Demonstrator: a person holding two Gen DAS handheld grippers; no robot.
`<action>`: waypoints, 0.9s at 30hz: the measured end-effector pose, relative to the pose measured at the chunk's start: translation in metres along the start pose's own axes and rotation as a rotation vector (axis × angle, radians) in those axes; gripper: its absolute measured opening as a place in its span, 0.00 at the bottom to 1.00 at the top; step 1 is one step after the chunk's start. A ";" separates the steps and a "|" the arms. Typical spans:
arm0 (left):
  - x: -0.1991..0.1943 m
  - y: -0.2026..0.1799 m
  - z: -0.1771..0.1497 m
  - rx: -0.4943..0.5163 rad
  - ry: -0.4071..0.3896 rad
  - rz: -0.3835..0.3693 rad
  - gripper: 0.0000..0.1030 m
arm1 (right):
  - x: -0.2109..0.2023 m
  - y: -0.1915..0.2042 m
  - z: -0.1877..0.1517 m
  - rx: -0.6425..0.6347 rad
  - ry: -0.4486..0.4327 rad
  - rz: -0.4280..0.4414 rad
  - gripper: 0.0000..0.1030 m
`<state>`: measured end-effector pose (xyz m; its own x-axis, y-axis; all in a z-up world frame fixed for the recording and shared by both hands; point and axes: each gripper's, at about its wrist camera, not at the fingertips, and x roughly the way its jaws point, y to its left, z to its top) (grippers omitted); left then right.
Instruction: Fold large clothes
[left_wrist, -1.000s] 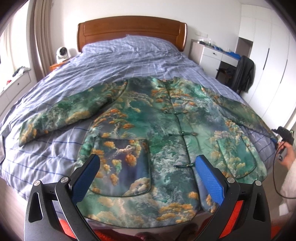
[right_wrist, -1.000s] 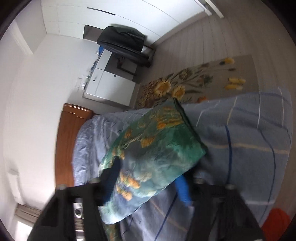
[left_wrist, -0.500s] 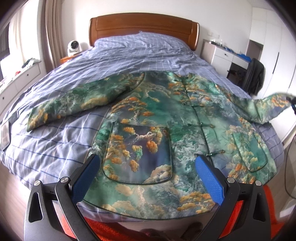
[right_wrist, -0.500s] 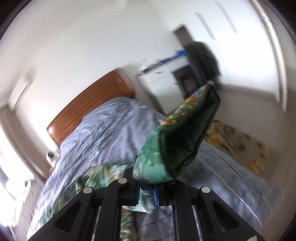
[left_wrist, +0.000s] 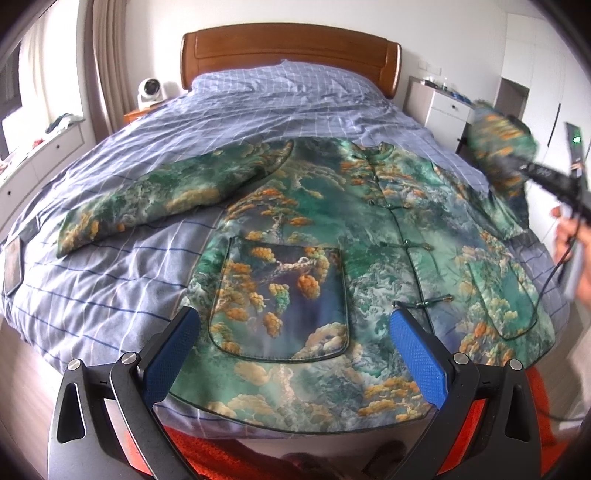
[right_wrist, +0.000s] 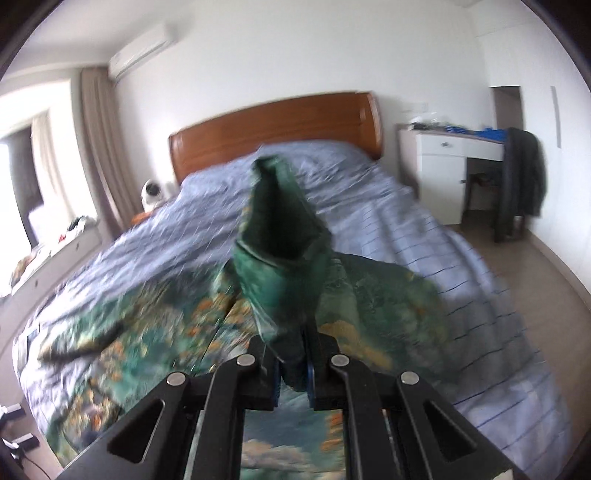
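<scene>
while jacket (left_wrist: 332, 258) covers bed (left_wrist: 110, 280), fan (left_wrist: 149, 88) beside.

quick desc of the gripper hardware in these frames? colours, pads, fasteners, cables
Both units match: black angular frames with triangular cut-outs and round silver fasteners. The left gripper has textured blue pads and orange-red parts behind the fingers. The right gripper shows blue pad edges; from the left view it carries a green indicator light and a thin black cable.

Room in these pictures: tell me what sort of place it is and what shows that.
A home bedroom, most likely. A bed with a checked blue cover and a wooden headboard fills the view, with a white desk beside it and curtains at a window.
</scene>
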<state>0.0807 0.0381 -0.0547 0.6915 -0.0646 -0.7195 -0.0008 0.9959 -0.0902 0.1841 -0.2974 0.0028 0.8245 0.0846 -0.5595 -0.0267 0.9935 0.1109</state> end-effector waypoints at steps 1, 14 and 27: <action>0.001 -0.001 0.000 0.003 0.004 -0.001 0.99 | 0.009 0.012 -0.010 -0.020 0.020 0.002 0.09; 0.042 -0.036 0.040 0.008 0.084 -0.263 0.99 | 0.030 0.065 -0.113 -0.118 0.274 0.194 0.64; 0.225 -0.154 0.097 0.018 0.425 -0.383 0.17 | -0.069 0.013 -0.158 -0.007 0.245 0.164 0.65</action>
<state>0.3067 -0.1233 -0.1355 0.2888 -0.4368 -0.8520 0.2072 0.8973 -0.3898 0.0378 -0.2785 -0.0874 0.6483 0.2588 -0.7161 -0.1525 0.9655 0.2108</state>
